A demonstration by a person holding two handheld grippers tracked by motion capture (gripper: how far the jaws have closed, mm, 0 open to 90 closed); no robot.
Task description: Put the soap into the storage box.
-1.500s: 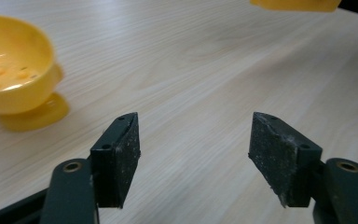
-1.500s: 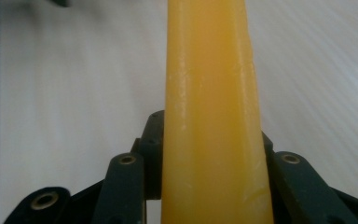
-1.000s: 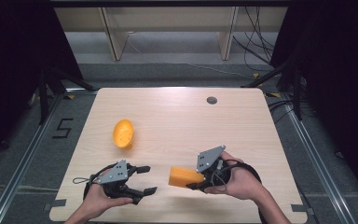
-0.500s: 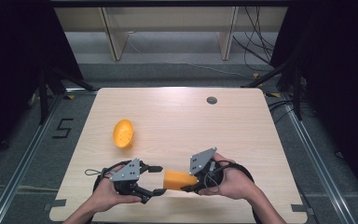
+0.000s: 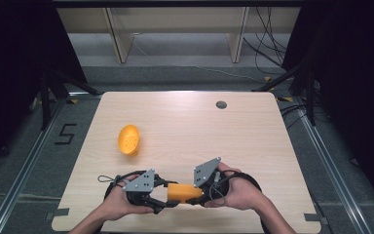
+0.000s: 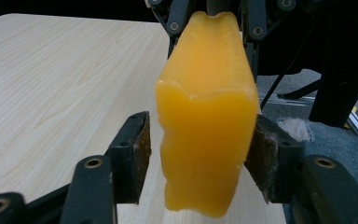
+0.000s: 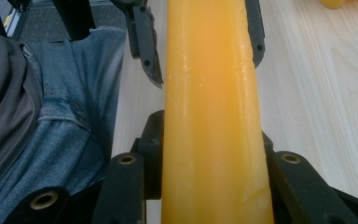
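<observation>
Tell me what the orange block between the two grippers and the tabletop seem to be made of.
Orange block: looks like soft moulded plastic or rubbery foam, with a waxy, slightly translucent sheen, rounded wavy edges and faint pitting; could be toy food. Tabletop: pale wood-grain surface, matte, probably laminate over board, judging by the even printed-looking grain and smooth rounded corners.

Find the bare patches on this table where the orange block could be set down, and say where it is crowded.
Free: the table's right half, from the dark round spot toward the near edge, and the far left corner beyond the orange bowl. Crowded: the near edge, where both grippers meet around the orange block.
</observation>
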